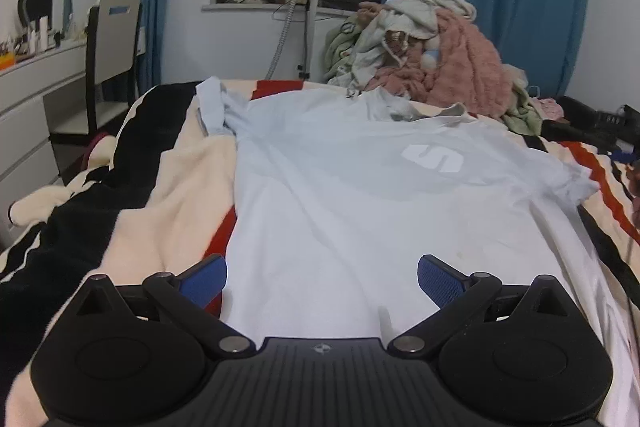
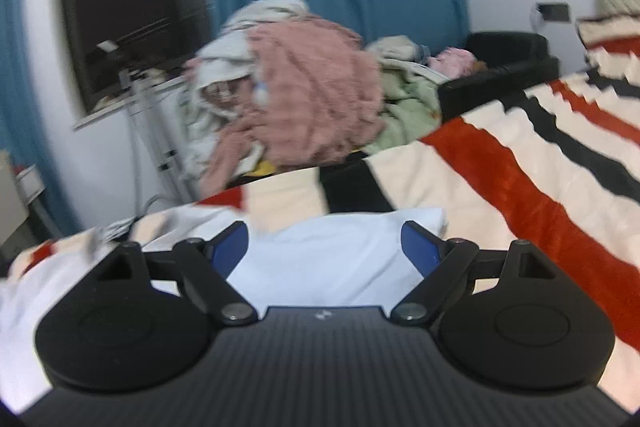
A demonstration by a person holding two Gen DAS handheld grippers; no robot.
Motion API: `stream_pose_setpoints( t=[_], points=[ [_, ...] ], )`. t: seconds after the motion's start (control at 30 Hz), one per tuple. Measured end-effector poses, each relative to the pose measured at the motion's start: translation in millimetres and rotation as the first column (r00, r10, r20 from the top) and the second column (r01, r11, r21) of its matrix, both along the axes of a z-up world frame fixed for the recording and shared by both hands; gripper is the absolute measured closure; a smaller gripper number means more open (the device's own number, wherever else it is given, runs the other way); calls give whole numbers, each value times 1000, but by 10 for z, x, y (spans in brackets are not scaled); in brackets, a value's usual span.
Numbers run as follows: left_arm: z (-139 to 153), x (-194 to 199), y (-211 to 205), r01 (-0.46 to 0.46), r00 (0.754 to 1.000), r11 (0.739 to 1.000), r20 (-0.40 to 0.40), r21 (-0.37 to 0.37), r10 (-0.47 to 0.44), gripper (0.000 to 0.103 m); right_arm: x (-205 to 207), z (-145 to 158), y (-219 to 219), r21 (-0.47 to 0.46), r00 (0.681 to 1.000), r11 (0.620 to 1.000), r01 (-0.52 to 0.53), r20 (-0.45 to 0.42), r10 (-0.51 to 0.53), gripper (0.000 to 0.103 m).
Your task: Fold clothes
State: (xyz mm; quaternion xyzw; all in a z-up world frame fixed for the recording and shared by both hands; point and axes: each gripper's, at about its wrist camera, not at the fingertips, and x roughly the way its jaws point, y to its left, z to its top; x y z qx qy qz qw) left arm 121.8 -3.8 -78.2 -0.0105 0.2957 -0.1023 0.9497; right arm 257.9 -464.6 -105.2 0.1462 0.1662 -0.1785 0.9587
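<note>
A pale blue T-shirt (image 1: 360, 195) with a white "S" print lies spread flat on the striped blanket (image 1: 176, 187), collar toward the far end. My left gripper (image 1: 322, 279) is open and empty, hovering over the shirt's near hem. In the right wrist view, my right gripper (image 2: 325, 247) is open, its blue pads on either side of a corner of the pale blue shirt (image 2: 332, 251), close above it. That view is blurred.
A heap of unfolded clothes, pink and pale green (image 1: 432, 59), sits at the bed's far end and also shows in the right wrist view (image 2: 312, 95). A white desk with a chair (image 1: 112, 39) stands left. Blue curtains and a dark window are behind.
</note>
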Motion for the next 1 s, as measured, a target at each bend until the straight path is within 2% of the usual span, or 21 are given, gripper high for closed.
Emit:
stream_pose_setpoints(
  t=[0.1, 0.17, 0.3, 0.37, 0.43, 0.53, 0.6, 0.7, 0.83, 0.9, 1.0],
  points=[
    [48, -130, 26, 24, 1000, 1000, 0, -19, -24, 1, -453, 233, 444, -42, 996, 995, -86, -1, 86, 18],
    [82, -231, 41, 39, 999, 999, 6, -30, -39, 1, -841, 344, 743, -37, 991, 990, -133, 20, 133, 18],
    [142, -437, 63, 72, 997, 996, 18, -49, -71, 1, -1658, 405, 1228, 49, 985, 984, -170, 34, 169, 18],
    [158, -532, 61, 102, 995, 993, 14, -65, -101, 1, -1968, 417, 1351, 84, 983, 979, -185, 32, 183, 18],
    [157, -615, 19, 142, 990, 987, 14, -68, -142, 1, -2248, 393, 1386, 125, 980, 974, -190, 78, 181, 18],
    [146, -729, -69, 210, 978, 975, 12, -70, -209, 3, -2359, 353, 1310, 152, 982, 974, -165, 112, 149, 18],
    [120, -779, -170, 267, 963, 960, -7, -89, -269, 5, -2433, 326, 1259, 170, 983, 974, -149, 134, 127, 18],
    [51, -822, -359, 344, 932, 926, -66, -156, -357, 11, -2544, 286, 1183, 198, 982, 972, -126, 166, 93, 18],
    [-86, -913, -707, 434, 872, 870, -133, -234, -471, 20, -2692, 232, 1082, 237, 977, 967, -96, 206, 47, 18],
    [-168, -955, -891, 471, 846, 847, -148, -246, -513, 31, -2766, 206, 1031, 256, 974, 963, -82, 225, 23, 18],
    [-290, -1006, -1145, 510, 808, 813, -167, -282, -565, 35, -2876, 166, 955, 286, 967, 956, -62, 253, -13, 17]
  ],
)
